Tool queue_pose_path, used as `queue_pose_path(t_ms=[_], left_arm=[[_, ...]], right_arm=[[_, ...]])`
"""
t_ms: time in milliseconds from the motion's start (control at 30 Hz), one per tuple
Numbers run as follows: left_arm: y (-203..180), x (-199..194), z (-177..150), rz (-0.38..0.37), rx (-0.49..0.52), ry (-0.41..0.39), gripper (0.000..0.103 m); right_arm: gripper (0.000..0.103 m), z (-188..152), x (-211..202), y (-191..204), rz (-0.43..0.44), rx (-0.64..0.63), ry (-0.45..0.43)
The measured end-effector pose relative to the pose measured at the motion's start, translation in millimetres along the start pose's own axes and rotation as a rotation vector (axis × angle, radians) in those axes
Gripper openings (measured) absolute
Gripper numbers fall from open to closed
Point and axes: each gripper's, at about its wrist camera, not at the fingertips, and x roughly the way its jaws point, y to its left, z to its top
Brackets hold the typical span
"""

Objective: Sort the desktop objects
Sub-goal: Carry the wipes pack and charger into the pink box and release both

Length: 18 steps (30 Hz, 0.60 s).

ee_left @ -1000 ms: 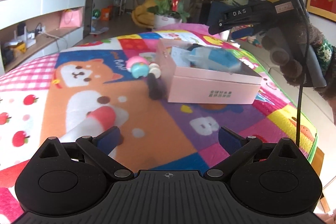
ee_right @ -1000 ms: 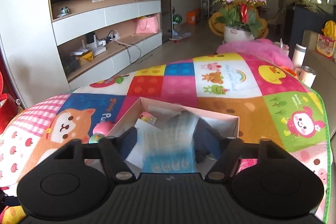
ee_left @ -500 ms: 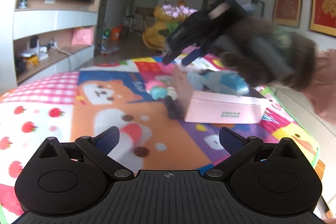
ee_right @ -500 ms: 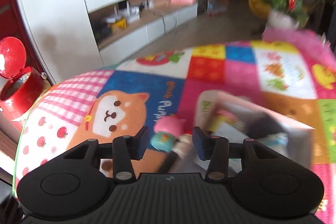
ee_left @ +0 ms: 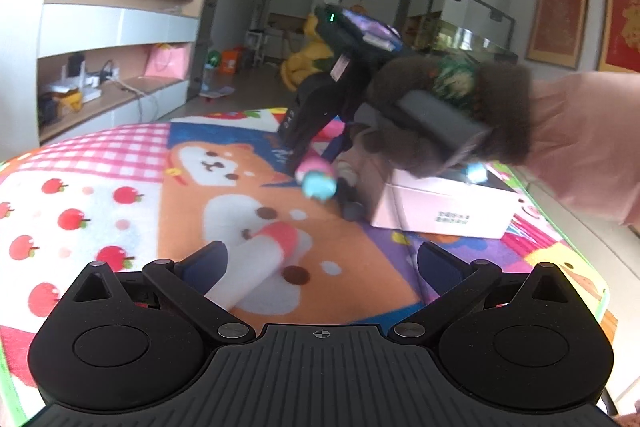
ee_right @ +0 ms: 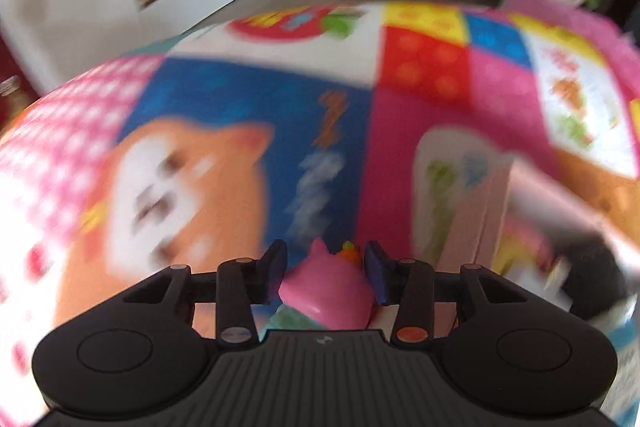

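In the left wrist view, the left gripper (ee_left: 320, 259) is at 6 o'clock with its jaws wide apart and nothing clamped; the white tube with a pink cap (ee_left: 256, 263) lies on the mat just in front of it, close to the left finger. This tube looks light and stiff, probably smooth, so I judge it should be taken across the middle of the body, not on the cap. Further out, around the centre, the right gripper (ee_right: 325, 273) points steeply down over the pink and teal toy (ee_left: 318, 179). Its jaws are closing, and the toy's pink top (ee_right: 326, 293) is between them in the right wrist view; whether the pads already press on it I cannot tell because of the blur. The toy seems small, hard plastic and rounded, so it can slip; a hold on its widest pink part looks safest. Something dark (ee_left: 352, 209) lies just beside it, and the pink box (ee_left: 440, 213) stands just behind, at 3 o'clock, with its near wall close to the toy. The colourful mat (ee_left: 100, 195) is free toward 9 o'clock, and its edge drops off at 4 o'clock, past the box.
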Motion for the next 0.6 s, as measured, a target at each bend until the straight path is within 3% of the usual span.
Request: queue_pose_path(t_ms=[133,200,300,367,467,600], left_arm=[[-12,8,-5,-0.037,0.026,0.029,0.103],[-18,11,-8,-0.059,0.035,0.044,0.103],[-26,16,-12,-0.091,0.045,0.06,0.103],[-28,19,-13,-0.119,0.034,0.059,0.103],[-28,18,-12,-0.194,-0.014,0.047,0.103],[-32,7,-6,-0.214,-0.002,0.03,0.103]], right_arm=[[0.039,-49,-44,8,0.227,-0.044,0.087],[0.039,-68,-83,2,0.251,-0.086,-0.002],[0.054,-82,-139,-31,0.11,-0.1,-0.235],[0.059,-84,-155,-63,-0.018,-0.048,-0.31],[0.059,-90,-145,-107,-0.137,0.021,-0.283],[0.058,-107,-109,-146,-0.102,0.122,-0.183]])
